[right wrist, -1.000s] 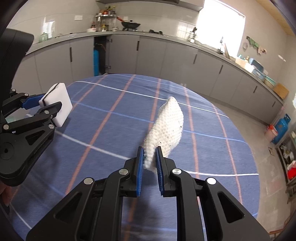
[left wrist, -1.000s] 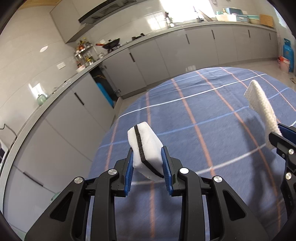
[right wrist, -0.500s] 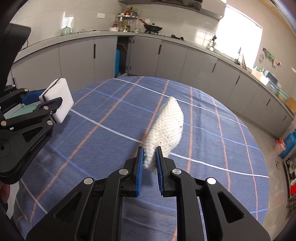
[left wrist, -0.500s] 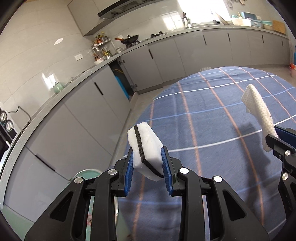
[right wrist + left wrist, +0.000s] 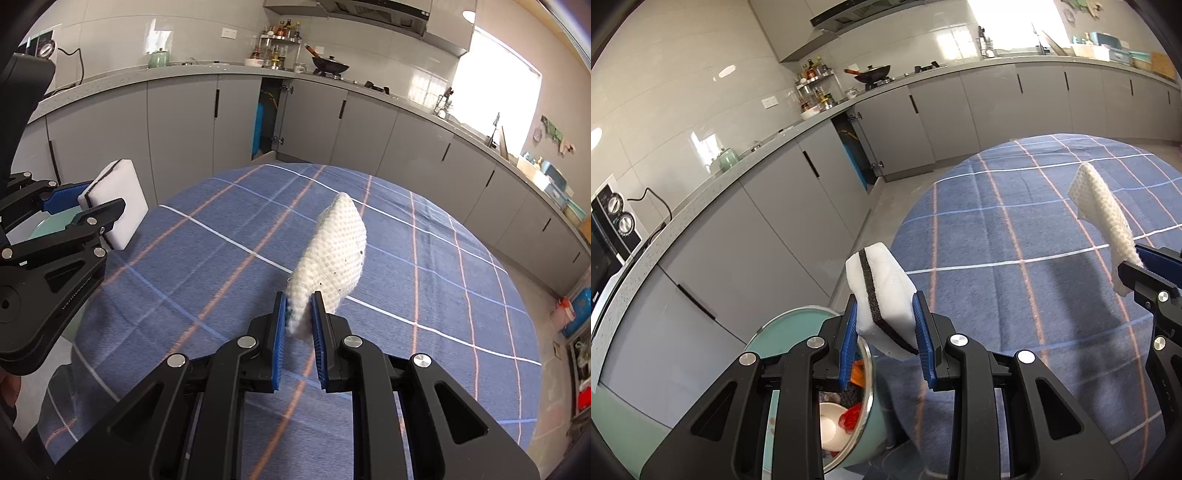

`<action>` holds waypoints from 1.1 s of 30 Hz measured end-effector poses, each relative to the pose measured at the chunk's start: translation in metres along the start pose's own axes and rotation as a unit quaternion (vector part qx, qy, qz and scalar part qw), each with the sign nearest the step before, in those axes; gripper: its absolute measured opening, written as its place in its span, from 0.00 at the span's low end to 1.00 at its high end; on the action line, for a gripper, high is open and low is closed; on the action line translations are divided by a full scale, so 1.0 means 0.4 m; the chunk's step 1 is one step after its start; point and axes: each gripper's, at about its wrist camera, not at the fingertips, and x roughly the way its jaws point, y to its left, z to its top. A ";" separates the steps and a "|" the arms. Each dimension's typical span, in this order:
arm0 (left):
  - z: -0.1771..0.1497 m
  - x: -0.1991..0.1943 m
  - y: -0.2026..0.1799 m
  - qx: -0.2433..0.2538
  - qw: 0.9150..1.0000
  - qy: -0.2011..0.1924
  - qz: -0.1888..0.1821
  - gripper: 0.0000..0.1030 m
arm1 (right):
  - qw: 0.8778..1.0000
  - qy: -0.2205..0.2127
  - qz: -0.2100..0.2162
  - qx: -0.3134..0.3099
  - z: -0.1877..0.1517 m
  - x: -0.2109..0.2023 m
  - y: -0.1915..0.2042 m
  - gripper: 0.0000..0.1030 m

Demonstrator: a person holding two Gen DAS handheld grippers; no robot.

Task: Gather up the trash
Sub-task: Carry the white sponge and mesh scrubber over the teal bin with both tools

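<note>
1. While it sits clamped between the blue pads of the left tongs [image 5: 886, 332], the white sponge [image 5: 881, 295] with a black stripe through its middle hangs in the air, just past the edge of the surface [image 5: 1015, 229] and above the floor.
2. Below and slightly left of the sponge stands a mint-green trash bin [image 5: 864, 435], its lid [image 5: 783, 336] tipped up; inside it show a white cup, red scraps and an orange piece.
3. From the right wrist view the same sponge [image 5: 118, 201] shows at the left, pinched in the left tongs [image 5: 92, 218], with the green bin lid partly visible behind them.
4. Closed tight on its lower end, the right tongs [image 5: 299, 325] hold a white knitted cloth [image 5: 332, 254], which stands up above the surface [image 5: 443, 295] without touching it.
5. From the left wrist view the cloth [image 5: 1102, 210] appears at the right, well apart from the sponge, gripped by the right tongs [image 5: 1137, 269].
6. A blue tablecloth with orange and white lines covers the round surface.
7. Grey kitchen cabinets [image 5: 184, 122] run behind, with a wok [image 5: 330, 66] on the stove and a green kettle [image 5: 159, 57] on the worktop.
</note>
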 end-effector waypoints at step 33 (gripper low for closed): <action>-0.101 -0.018 0.245 -0.055 0.995 0.016 0.082 0.29 | 0.996 -0.037 0.055 -0.067 0.063 -0.031 0.221 0.15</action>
